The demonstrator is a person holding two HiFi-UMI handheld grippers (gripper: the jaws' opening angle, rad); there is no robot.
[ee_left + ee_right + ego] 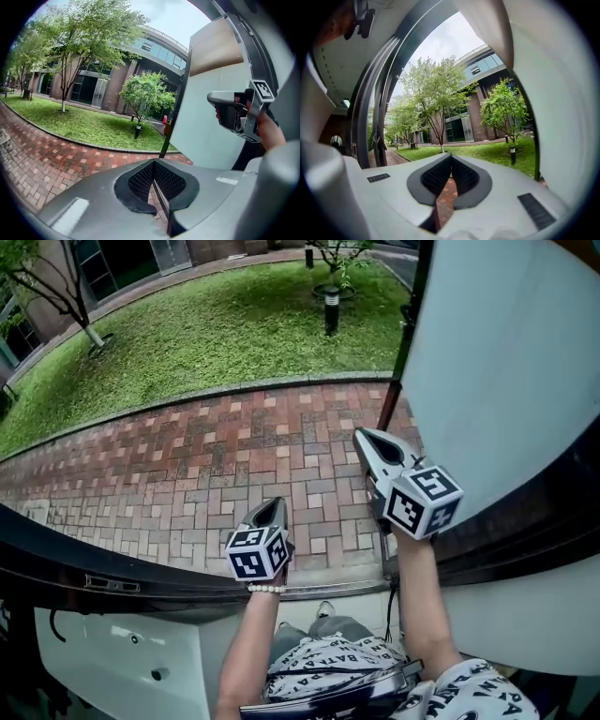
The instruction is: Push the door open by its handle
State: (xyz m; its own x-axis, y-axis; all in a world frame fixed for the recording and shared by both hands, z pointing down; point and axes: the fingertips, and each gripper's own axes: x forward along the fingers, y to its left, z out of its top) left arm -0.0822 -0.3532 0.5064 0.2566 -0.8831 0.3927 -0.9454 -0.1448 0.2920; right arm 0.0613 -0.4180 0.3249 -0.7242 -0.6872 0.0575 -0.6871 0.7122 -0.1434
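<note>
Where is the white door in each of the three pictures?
Head view: the white door fills the upper right.
Left gripper view: right of centre.
Right gripper view: along the right edge.
Shared landmark: the short outdoor lamp post.

Grey left gripper (272, 509) and right gripper (367, 436) with black-and-white marker cubes (255, 554), pearl bracelet (266, 589), white letter-printed clothes (330, 660)
</note>
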